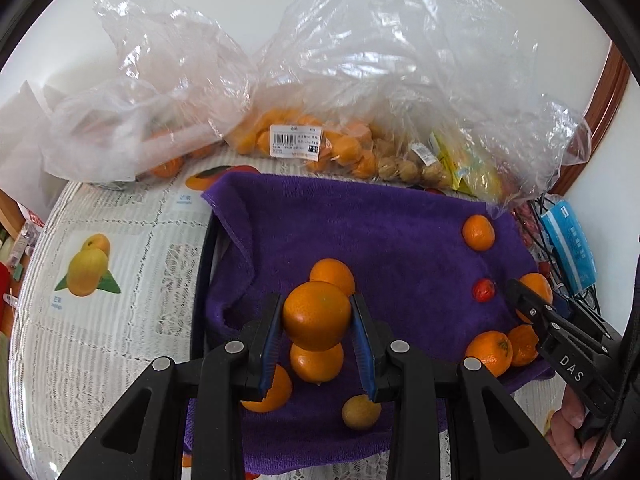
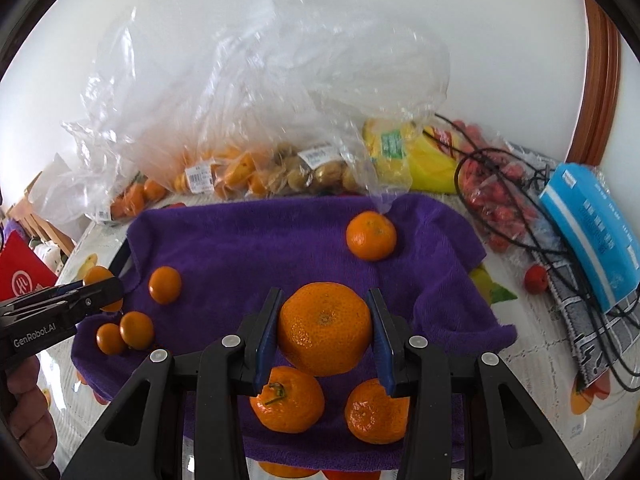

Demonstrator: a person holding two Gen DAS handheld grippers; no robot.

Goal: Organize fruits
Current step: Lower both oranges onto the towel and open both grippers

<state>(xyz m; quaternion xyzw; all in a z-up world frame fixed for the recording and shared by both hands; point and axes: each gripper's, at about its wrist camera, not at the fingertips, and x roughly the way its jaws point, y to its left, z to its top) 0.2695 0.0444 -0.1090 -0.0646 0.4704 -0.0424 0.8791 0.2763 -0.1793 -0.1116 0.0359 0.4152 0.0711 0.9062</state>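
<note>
Fruits, loose on purple towel (image 1: pixel 400 240) over tabletop (image 1: pixel 100 320), sorting in progress. Left wrist view: left tool (image 1: pixel 316 316) closed narrowly on one orange (image 1: pixel 316 314), blue pads flat against its sides, fruit carried clear above the towel. Beneath and beyond the tool tips, more oranges (image 1: pixel 332 274); below the right finger, a small yellow-brown fruit (image 1: pixel 361 412); off to the tool's right, a small red fruit (image 1: pixel 483 290) and a lone orange (image 1: pixel 478 232). Bagged produce (image 1: pixel 312 144) lies beyond the towel's far edge. Right wrist view: right tool (image 2: pixel 325 328) clamped on a larger mandarin (image 2: pixel 325 328), held above two mandarins (image 2: pixel 287 398) directly under its fingers. Far left, the other tool by a cluster of small oranges (image 2: pixel 136 330). Handling advice, as judgement: lower each fruit beside its own kind, onto bare towel, not atop neighbours; set it fully down before releasing, since round fruit rolls; keep squeeze light to avoid bruising; mind the two tools' clearance.
</note>
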